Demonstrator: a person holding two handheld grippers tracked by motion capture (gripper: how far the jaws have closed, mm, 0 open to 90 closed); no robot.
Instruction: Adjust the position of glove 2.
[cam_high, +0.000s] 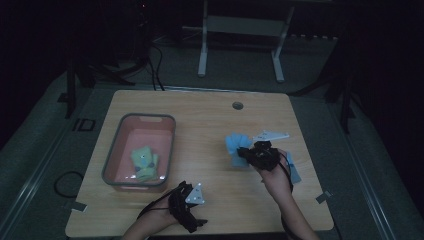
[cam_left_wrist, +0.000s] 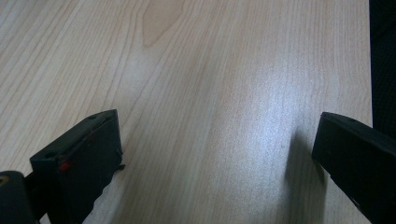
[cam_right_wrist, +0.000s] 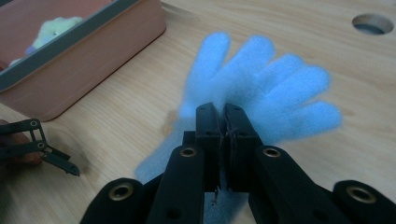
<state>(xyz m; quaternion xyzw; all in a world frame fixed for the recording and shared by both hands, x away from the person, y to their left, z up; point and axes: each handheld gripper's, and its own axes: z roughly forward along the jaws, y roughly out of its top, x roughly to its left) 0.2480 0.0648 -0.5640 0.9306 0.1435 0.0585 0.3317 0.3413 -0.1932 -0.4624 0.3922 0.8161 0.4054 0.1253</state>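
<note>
A fluffy light-blue glove (cam_right_wrist: 261, 84) hangs from my right gripper (cam_right_wrist: 224, 112), whose jaws are pressed together on its palm end, fingers spread away from me. From above, that gripper (cam_high: 257, 152) sits right of centre over the wooden table (cam_high: 200, 115), with the glove (cam_high: 234, 146) sticking out to its left. My left gripper (cam_left_wrist: 217, 135) is open, jaws wide apart just above bare wood. It rests near the table's front edge (cam_high: 186, 194), below the bin.
A pink bin with a grey rim (cam_high: 112, 150) stands at the left and holds yellow-green gloves (cam_high: 144, 162). Another light-blue piece (cam_high: 295, 171) lies beside the right hand. A round cable hole (cam_high: 237, 105) is at the far middle of the table.
</note>
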